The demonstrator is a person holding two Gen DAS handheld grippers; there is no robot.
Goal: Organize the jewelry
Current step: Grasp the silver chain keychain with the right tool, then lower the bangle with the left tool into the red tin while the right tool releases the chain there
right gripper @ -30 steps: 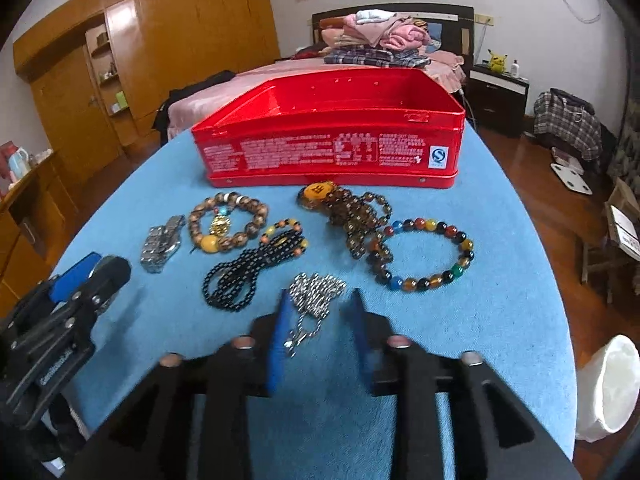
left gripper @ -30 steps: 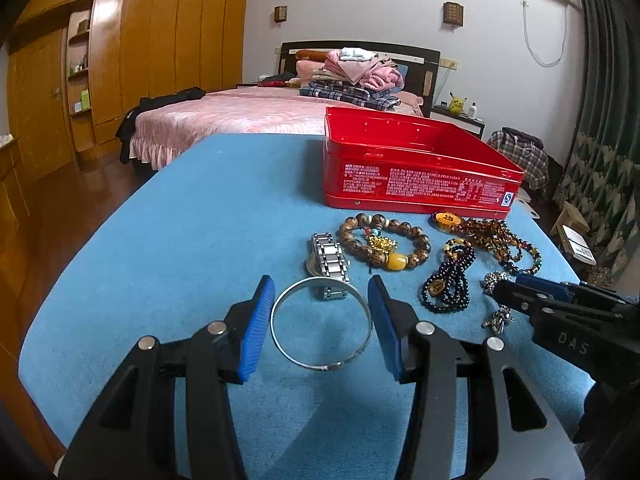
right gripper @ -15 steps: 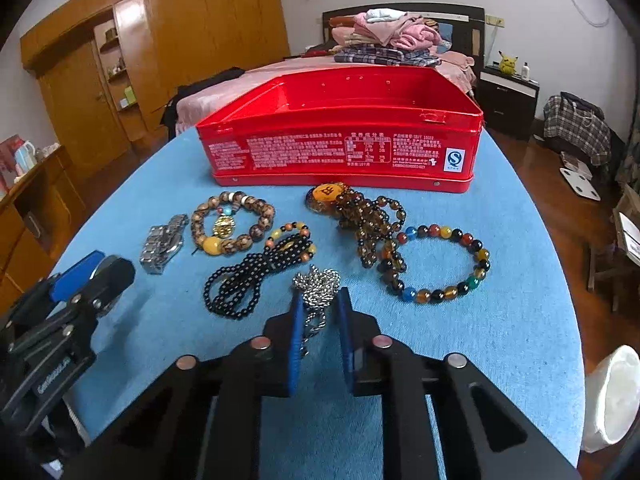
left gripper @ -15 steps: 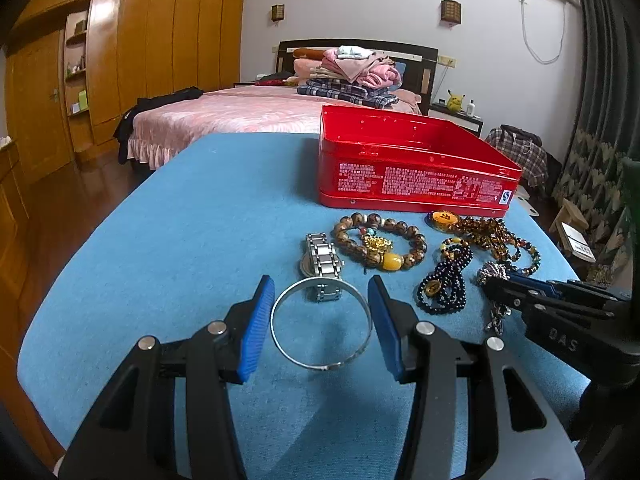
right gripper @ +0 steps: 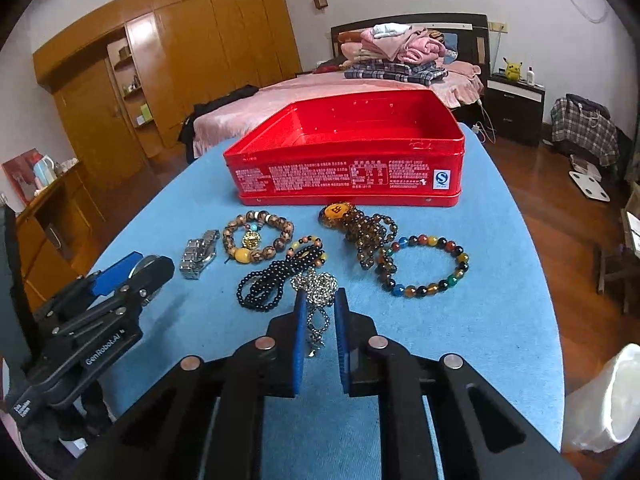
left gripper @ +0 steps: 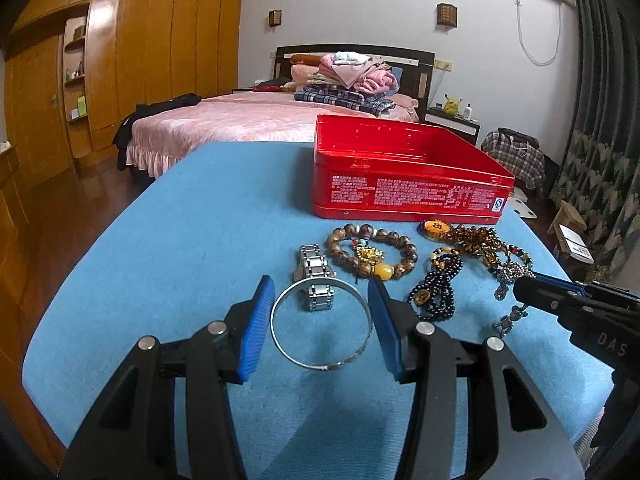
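Pickup step: right tongs (right gripper: 320, 320) narrow around silver chain (right gripper: 316, 292), left tongs (left gripper: 320, 312) wide around bangle (left gripper: 322, 322). Next: pinch, lift to red tin (right gripper: 348, 176).

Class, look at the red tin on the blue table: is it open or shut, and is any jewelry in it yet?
Open: the red tin has no lid on, and its visible floor is bare red. The near corner is hidden by its front wall.

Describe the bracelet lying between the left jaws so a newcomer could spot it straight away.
Start at the red tin on the blue table and come toward the camera, past the wooden bead bracelet and the steel watch. The silver bangle lies flat between the open jaws of the left gripper. It is the only plain, beadless metal hoop there.
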